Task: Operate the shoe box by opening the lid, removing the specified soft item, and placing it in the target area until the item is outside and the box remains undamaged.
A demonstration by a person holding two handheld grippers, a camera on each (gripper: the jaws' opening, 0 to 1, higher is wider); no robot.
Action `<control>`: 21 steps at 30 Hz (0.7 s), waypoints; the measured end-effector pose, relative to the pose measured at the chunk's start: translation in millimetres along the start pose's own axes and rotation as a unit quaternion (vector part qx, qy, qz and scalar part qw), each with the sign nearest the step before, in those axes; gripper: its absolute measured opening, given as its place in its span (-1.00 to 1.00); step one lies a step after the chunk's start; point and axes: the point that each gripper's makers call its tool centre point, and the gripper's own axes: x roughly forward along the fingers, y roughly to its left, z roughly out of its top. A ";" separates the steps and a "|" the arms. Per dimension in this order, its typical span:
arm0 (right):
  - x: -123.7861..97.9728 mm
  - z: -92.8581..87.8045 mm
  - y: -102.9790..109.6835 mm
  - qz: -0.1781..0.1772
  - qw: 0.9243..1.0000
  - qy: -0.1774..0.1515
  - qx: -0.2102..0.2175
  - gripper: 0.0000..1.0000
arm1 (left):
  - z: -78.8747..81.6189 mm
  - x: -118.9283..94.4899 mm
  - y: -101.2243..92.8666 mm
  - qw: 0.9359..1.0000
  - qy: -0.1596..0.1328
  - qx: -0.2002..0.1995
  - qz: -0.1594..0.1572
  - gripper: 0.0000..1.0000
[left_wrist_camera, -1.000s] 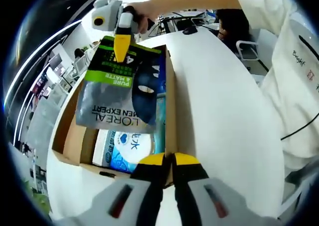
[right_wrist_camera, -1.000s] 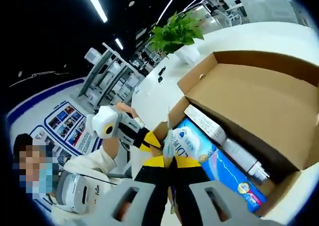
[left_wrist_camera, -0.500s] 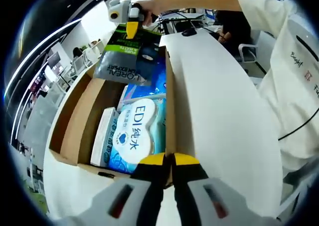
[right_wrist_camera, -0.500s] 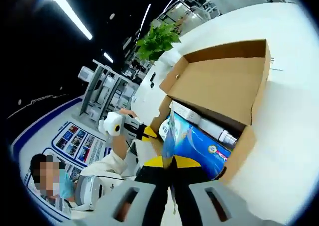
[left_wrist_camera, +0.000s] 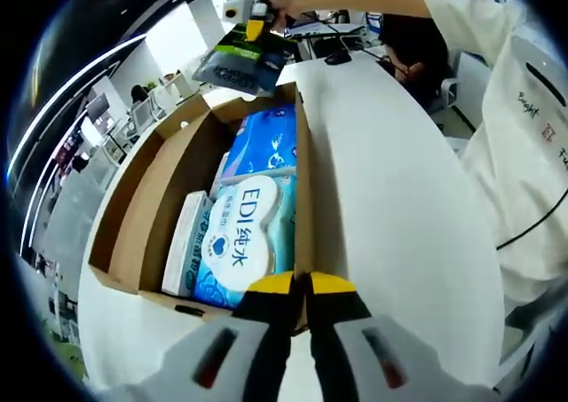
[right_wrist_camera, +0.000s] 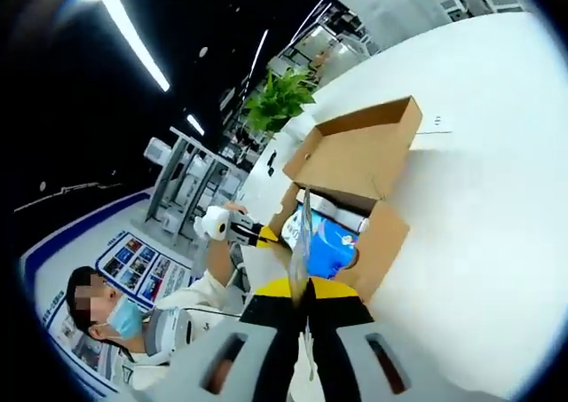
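Big change over the last second: grey-and-green soft pouch lifted right out of the open brown cardboard shoe box, now hanging clear above its far end. Right gripper pinched tight on the pouch's top edge. Left gripper clamped on the near right wall of the box, holding it steady on the white table. Blue and white packs left inside. Looks like removal's basically done, box walls look fine, only the drop-off in the target area left.
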 end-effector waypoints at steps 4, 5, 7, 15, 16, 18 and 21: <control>-14.0 -12.6 4.3 0.010 1.000 0.009 0.010 -1.00 | 0.0 0.0 -0.5 1.000 0.000 0.004 -0.003 -0.93; -20.6 -12.4 2.6 0.012 1.000 0.010 0.013 -1.00 | -0.1 0.0 -0.4 1.000 0.000 0.005 -0.004 -0.93; -30.9 -12.0 -2.2 0.010 1.000 0.013 0.017 -1.00 | -0.1 0.1 -0.7 1.000 0.001 0.005 -0.006 -0.94; -47.3 -28.6 -33.7 -0.053 0.997 0.024 0.059 -1.00 | 0.2 0.5 -0.6 1.000 0.002 0.009 -0.005 -0.94; -45.5 -32.6 -35.7 -0.057 0.996 0.029 0.059 -1.00 | 0.3 0.5 -0.5 1.000 0.000 0.009 -0.004 -0.94; -40.4 -38.0 -38.3 -0.066 0.995 0.031 0.063 -1.00 | 0.5 0.4 -0.8 1.000 -0.002 0.009 -0.002 -0.94; -34.8 -45.7 -47.2 -0.087 0.992 0.057 0.071 -1.00 | 0.5 0.6 -0.8 1.000 0.003 0.013 0.002 -0.94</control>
